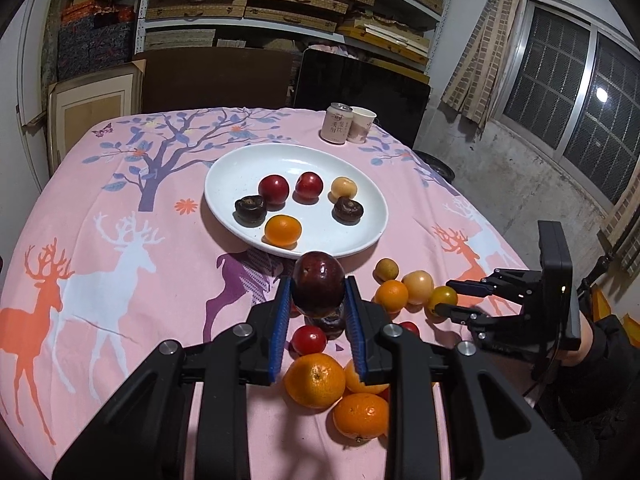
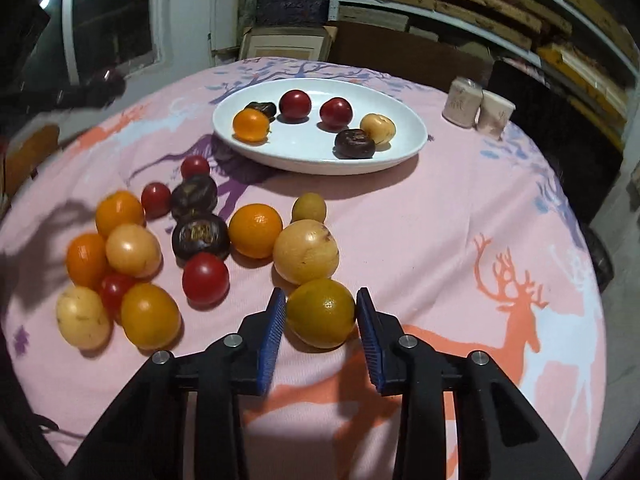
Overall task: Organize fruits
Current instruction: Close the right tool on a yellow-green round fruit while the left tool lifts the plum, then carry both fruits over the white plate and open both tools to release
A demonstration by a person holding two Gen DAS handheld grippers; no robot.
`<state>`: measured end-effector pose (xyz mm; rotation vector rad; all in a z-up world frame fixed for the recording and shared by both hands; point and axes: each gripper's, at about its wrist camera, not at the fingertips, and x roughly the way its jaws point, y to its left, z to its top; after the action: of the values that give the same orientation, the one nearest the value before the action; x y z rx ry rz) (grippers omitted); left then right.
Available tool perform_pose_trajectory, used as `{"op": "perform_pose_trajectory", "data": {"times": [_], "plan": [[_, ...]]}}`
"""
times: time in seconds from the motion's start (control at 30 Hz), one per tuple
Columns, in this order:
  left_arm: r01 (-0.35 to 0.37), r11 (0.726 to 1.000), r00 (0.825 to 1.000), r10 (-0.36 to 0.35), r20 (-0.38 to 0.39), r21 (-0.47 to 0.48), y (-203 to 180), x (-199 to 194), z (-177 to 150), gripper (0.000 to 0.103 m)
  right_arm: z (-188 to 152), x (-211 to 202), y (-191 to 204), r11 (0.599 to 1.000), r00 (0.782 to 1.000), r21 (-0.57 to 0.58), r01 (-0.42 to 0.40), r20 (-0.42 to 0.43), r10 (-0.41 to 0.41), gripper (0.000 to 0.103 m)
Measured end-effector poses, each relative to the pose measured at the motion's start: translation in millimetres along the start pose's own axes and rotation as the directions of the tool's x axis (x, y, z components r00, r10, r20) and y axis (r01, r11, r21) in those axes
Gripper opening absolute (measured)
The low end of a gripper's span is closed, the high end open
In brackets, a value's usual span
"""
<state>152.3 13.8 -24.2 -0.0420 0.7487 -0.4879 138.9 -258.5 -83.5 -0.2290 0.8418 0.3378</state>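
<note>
Gripping a dark red plum (image 1: 318, 282) between its 2 blue pads, our left gripper (image 1: 318, 300) holds the fruit raised, just short of the white plate (image 1: 236, 172) ahead of it. Only the left wrist view shows this grasp; in the right wrist view that gripper is a dark blur far off to the left. Our right gripper (image 2: 321, 312) sits with its pads on either side of a yellow-orange citrus (image 2: 321, 313) resting on the worktop (image 2: 440, 220); we cannot tell whether the pads actually press it. From the left wrist view the same gripper appears well off to the right, its tips at that fruit.

On the plate we count 6 fruits: 2 red, 2 dark brown, 1 orange, 1 pale yellow. The right wrist view lays out the loose pile left of and ahead of the right gripper: oranges, red plums, pale yellow fruits and 2 dark purple ones. From the left wrist camera much of that pile is hidden beneath the gripper and the held plum.

Beyond the plate, to the right, stand a can (image 1: 336, 123) and a paper cup (image 1: 362, 125). The can carries Chinese characters, too small for us to read.
</note>
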Motion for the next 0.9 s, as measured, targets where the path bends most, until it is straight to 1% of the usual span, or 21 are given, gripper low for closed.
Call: {"op": "perform_pose_trajectory", "data": {"times": [0.07,0.13,0.23,0.27,0.37,0.43,0.47,0.5,0.57,0.67,0.8,0.9], "plan": [[-0.004,1.000,1.000,0.004,0.001,0.002,1,-2,-2,0.025,1,-4,6,0.999,1.000,-0.036,0.011,0.007,-0.010,0.036],[-0.008,1.000,1.000,0.008,-0.001,0.002,2,-2,-3,0.025,3,-13,8,0.999,1.000,-0.042,0.007,0.027,-0.006,0.036],[-0.011,1.000,1.000,0.011,-0.003,-0.003,4,1,1,0.025,15,-32,4,0.999,0.994,-0.026,0.027,0.103,-0.024,0.036],[-0.011,1.000,1.000,0.011,-0.003,-0.002,4,2,4,0.025,21,-38,0,0.999,0.990,-0.014,0.037,0.136,-0.035,0.036],[-0.020,1.000,1.000,0.020,0.006,0.015,2,7,18,0.025,52,-56,-15,0.997,0.968,0.043,0.057,0.241,-0.066,0.036],[-0.035,0.999,0.999,0.035,0.013,0.025,3,15,32,0.025,77,-61,-24,0.996,0.951,0.073,0.058,0.300,-0.078,0.036],[-0.042,0.999,0.999,0.042,0.013,0.021,6,21,42,0.025,89,-60,-29,0.995,0.945,0.090,0.053,0.316,-0.079,0.036],[-0.050,0.999,0.999,0.050,0.013,0.013,9,29,51,0.025,105,-56,-34,0.993,0.942,0.110,0.042,0.327,-0.076,0.036],[-0.058,0.998,0.998,0.058,0.005,-0.003,15,46,66,0.025,128,-44,-42,0.991,0.942,0.136,0.017,0.329,-0.061,0.036],[-0.089,0.996,0.996,0.088,-0.021,-0.016,26,81,89,0.025,163,-7,-46,0.989,0.955,0.148,0.009,0.293,-0.053,0.036],[-0.124,0.992,0.990,0.122,-0.068,-0.027,43,132,110,0.025,190,47,-41,0.992,0.968,0.126,0.016,0.245,-0.047,0.036],[-0.145,0.989,0.985,0.141,-0.095,-0.033,55,160,117,0.025,199,76,-33,0.993,0.971,0.103,0.050,0.229,-0.073,0.037]]}}
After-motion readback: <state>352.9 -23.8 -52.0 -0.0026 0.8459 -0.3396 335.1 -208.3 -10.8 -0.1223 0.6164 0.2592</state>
